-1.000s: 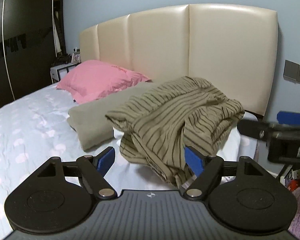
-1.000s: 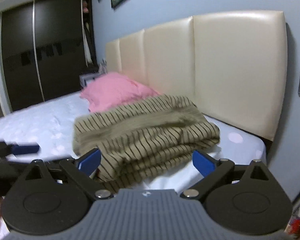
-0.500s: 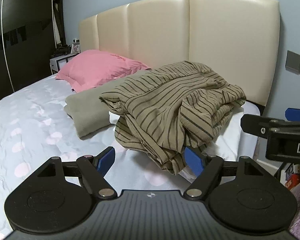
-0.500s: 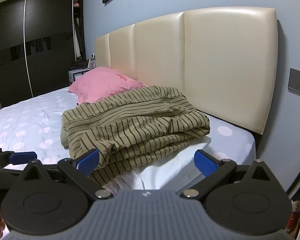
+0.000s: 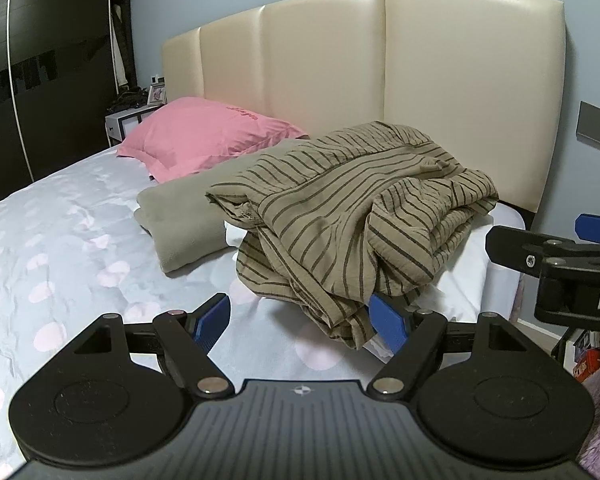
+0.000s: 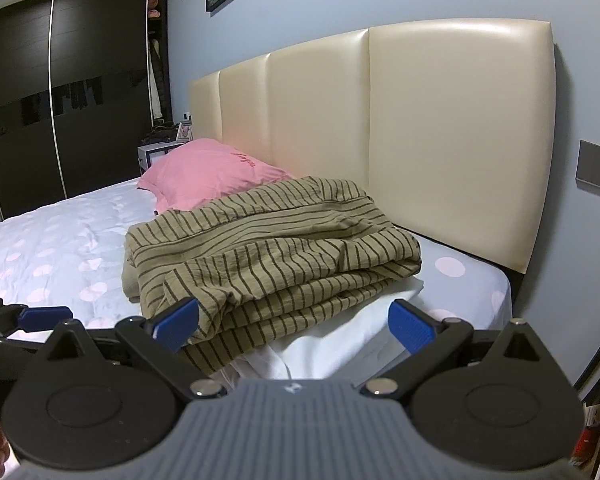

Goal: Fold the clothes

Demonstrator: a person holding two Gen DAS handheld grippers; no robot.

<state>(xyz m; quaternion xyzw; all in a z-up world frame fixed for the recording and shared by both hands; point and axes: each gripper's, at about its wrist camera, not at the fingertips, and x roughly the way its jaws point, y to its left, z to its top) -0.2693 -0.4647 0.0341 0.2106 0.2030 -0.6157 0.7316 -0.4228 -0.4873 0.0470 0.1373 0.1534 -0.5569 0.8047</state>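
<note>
Just beyond both open jaws, striped garment (image 5: pixel 352 216).

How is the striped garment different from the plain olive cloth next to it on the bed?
The striped garment has dark stripes; the olive cloth is plain. The striped garment is bunched in loose, rumpled layers; the olive cloth lies flat and smooth. The garment rests on white fabric; the cloth lies on the bedspread. Both are brownish green.

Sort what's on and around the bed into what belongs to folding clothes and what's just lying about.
For the job:
striped garment
white cloth under it
plain olive folded piece
left gripper, open
right gripper, open

Lying about:
pink pillow
headboard
photo frame
wardrobe
</note>
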